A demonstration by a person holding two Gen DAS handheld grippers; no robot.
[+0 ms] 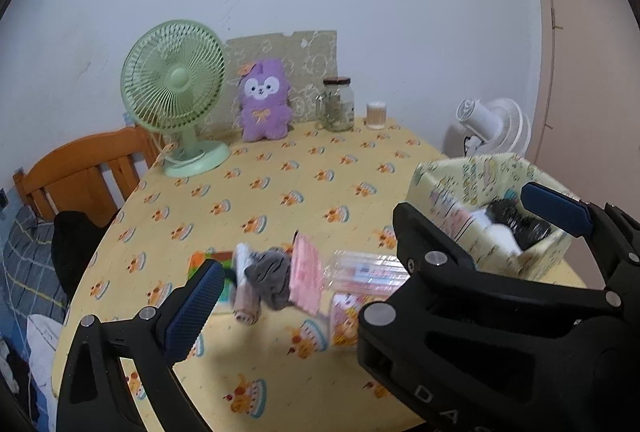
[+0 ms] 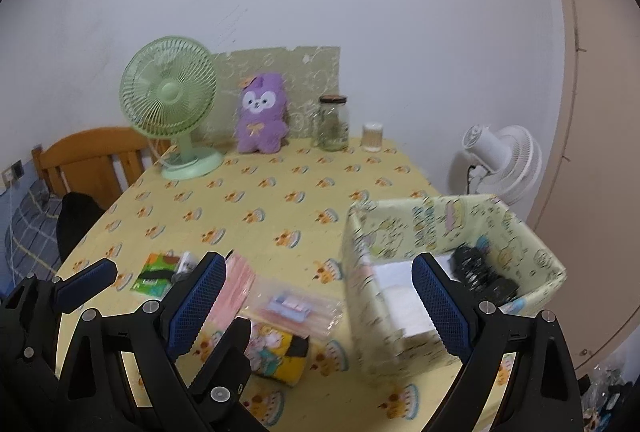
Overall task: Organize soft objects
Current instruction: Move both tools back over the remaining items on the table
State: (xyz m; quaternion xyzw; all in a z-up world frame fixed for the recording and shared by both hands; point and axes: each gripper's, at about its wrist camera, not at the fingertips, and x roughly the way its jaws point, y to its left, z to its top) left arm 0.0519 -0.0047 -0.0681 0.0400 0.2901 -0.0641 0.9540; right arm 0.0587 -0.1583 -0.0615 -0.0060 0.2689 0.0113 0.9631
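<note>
A patterned fabric storage box (image 1: 448, 188) (image 2: 400, 228) stands at the table's right side, holding a black fuzzy item (image 1: 516, 222) (image 2: 480, 272) and white cloth (image 2: 400, 296). Near the front lie a grey rolled sock bundle (image 1: 264, 276), a pink packet (image 1: 306, 272) (image 2: 236, 284), a clear plastic pouch (image 1: 364, 272) (image 2: 296, 308), a cartoon-print pouch (image 2: 276, 348) and a green tissue pack (image 2: 154, 272). My left gripper (image 1: 372, 264) is open above these items. My right gripper (image 2: 316, 308) is open between the pouches and the box. The right gripper's black frame crosses the left wrist view.
At the back of the yellow tablecloth (image 2: 248, 192) stand a green desk fan (image 2: 172, 100), a purple plush toy (image 2: 260, 116), a glass jar (image 2: 332, 124) and a small cotton-swab container (image 2: 372, 136). A wooden chair (image 2: 88, 160) is at left, a white fan (image 2: 504, 160) at right.
</note>
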